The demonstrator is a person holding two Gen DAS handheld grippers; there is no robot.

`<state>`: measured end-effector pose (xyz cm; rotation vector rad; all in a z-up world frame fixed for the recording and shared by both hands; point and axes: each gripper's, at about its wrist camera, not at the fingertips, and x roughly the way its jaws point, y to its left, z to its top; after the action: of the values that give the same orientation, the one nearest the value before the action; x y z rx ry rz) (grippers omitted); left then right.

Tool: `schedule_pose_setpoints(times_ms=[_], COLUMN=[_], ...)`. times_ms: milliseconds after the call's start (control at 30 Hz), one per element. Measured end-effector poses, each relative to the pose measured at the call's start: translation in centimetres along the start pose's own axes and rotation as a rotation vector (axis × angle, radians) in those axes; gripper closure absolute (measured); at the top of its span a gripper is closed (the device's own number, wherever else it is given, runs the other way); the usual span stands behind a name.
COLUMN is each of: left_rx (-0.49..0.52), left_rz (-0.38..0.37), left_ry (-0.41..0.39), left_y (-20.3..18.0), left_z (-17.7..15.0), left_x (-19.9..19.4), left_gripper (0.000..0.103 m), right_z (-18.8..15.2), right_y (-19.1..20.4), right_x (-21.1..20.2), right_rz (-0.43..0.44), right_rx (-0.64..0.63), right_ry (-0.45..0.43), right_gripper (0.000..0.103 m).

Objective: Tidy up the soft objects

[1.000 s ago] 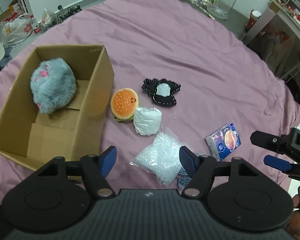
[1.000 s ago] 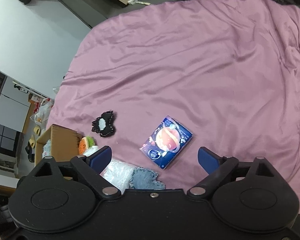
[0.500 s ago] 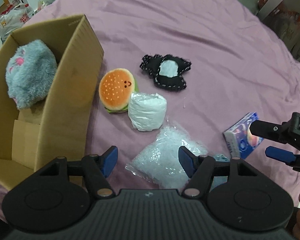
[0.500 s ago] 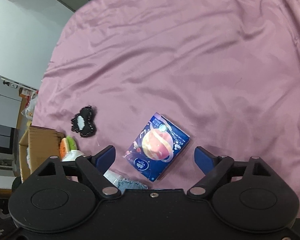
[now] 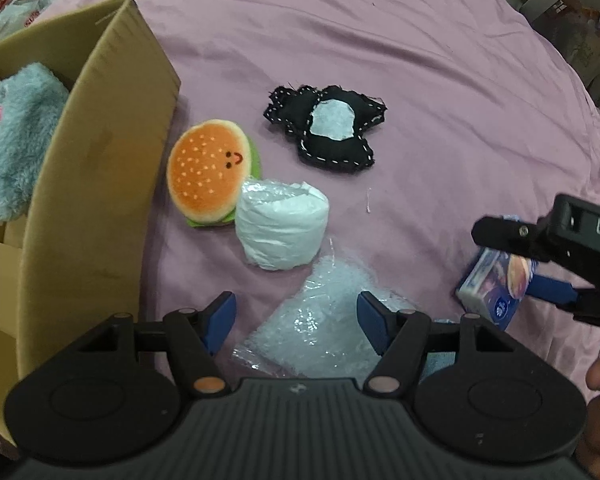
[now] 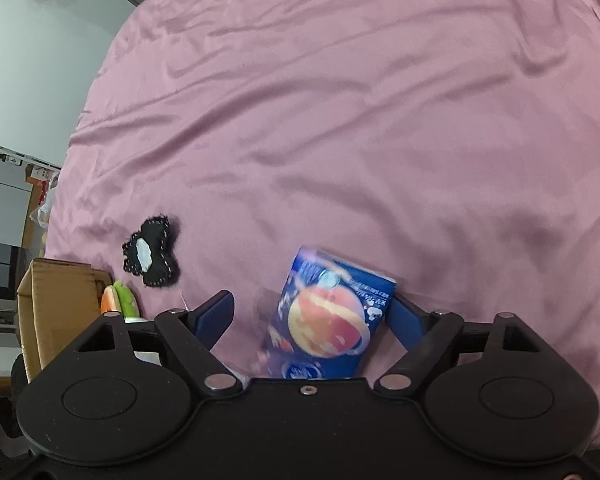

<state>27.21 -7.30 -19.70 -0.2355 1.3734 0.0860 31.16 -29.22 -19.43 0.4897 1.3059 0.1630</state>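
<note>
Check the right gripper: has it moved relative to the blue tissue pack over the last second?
Yes. The right gripper has closed in on the blue tissue pack, which now sits between its open fingers on the purple sheet.

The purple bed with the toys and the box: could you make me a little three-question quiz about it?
1. True or false: the grey fluffy toy lies inside the cardboard box.
2. Which thing touches the burger plush? A) the black fabric toy B) the white plastic-wrapped roll C) the blue tissue pack
3. Fill in: the right gripper is open, with the blue tissue pack between its ____.

Key: 1 true; 2 B; 3 fingers.
</note>
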Motion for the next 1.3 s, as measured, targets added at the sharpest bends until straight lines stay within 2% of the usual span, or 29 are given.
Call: schedule_pose_setpoints(times_ms=[100,200,267,300,367,400,433,467,533,733,933,1300], left_rx=[0.003,0.013,0.006,0.006,0.020,0.018,0.010,0.006,0.005,0.004,0.006,-0.026], left_rz=[-0.019,-0.025,-0.045,-0.063,-0.064,-0.081,-0.088,-0.089,-0.106,-0.139,-0.156,-0.165], left_ry=[0.016,0.015,0.020,0.020,0.012,0.009,0.008,0.002,-0.008,-0.065,-0.147,-0.314], left_y=[-0.2,-0.5,-0.5,-0.6,-0.9,-1.0,-1.0,-1.0,-0.8,-0.4,-0.4,3.4], left_z=[-0.2,-0.5,-0.8,-0.9,-1.0,-1.1,-1.1,-1.2,-1.2,-1.8,-2.2,-2.0], left_x=[0.1,0.2,0.2,0.2,0.1,0.0,-0.3,-0.5,-1.2,-3.4,-5.9,-12.1], left_gripper=[0.036,0.037,0.045,0.053,0.059,0.070,0.074,0.075,0.081,0.085,0.085,0.086], right_z=[0.2,0.0,-0.5,-0.7,-1.2,-1.5,-1.8,-1.9,-2.0,-2.6,-3.2,-4.3], right_y=[0.1,0.2,0.4,0.5,0.7,0.8,0.9,1.0,1.0,1.6,2.6,6.9], right_x=[-0.2,-0.3,-0.3,-0.1,0.2,0.2,0.1,0.1,-0.3,-2.7,-4.9,-8.8], right_rz=[0.007,-0.032,-0.055,-0.069,-0.082,-0.090,-0.098,-0.100,-0.096,-0.085,-0.063,-0.009], right_rx=[-0.006,-0.017,-0.035,-0.046,-0.064,-0.072,-0.080,-0.085,-0.076,-0.096,-0.100,-0.164], right_ry=[-0.010,-0.001,0.012,0.025,0.044,0.041,0.035,0.033,0.030,-0.019,-0.066,-0.159], right_gripper=[0.026,0.026,0.026,0.026,0.026,0.030,0.035,0.052,0.051,0.052,0.052,0.052])
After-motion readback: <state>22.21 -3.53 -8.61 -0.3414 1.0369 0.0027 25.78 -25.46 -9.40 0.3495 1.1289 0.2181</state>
